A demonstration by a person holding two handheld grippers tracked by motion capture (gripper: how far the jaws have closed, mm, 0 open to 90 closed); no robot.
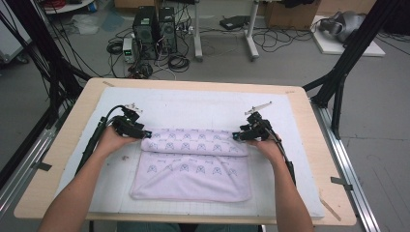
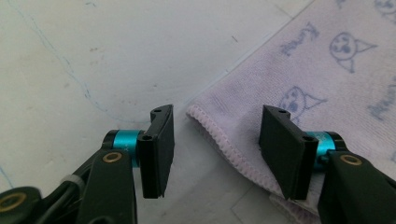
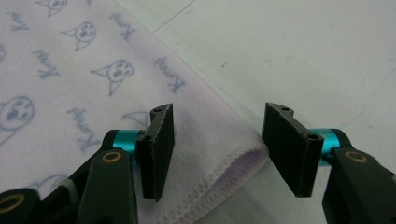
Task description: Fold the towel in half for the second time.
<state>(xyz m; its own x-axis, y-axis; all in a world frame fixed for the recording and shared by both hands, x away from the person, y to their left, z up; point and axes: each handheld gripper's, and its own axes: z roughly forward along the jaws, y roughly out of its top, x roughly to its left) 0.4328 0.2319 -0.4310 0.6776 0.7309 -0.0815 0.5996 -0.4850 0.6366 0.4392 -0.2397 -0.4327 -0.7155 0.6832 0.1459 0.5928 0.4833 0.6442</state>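
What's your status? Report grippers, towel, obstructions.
Left gripper open, fingers astride the folded corner of the pale lilac cat-print terry towel. Right gripper open at the opposite corner. Towel folded partway on white mat. Nothing in the way.

A pale lilac towel [image 1: 191, 166] printed with small cat faces and script is lying flat at the bench's centre. Its far edge is lying folded over toward six o'clock, forming a rolled band running from nine to three o'clock.

Bare white mat [image 1: 193, 104] beyond the folded towel [image 1: 193, 166], open strips either side, nothing blocking
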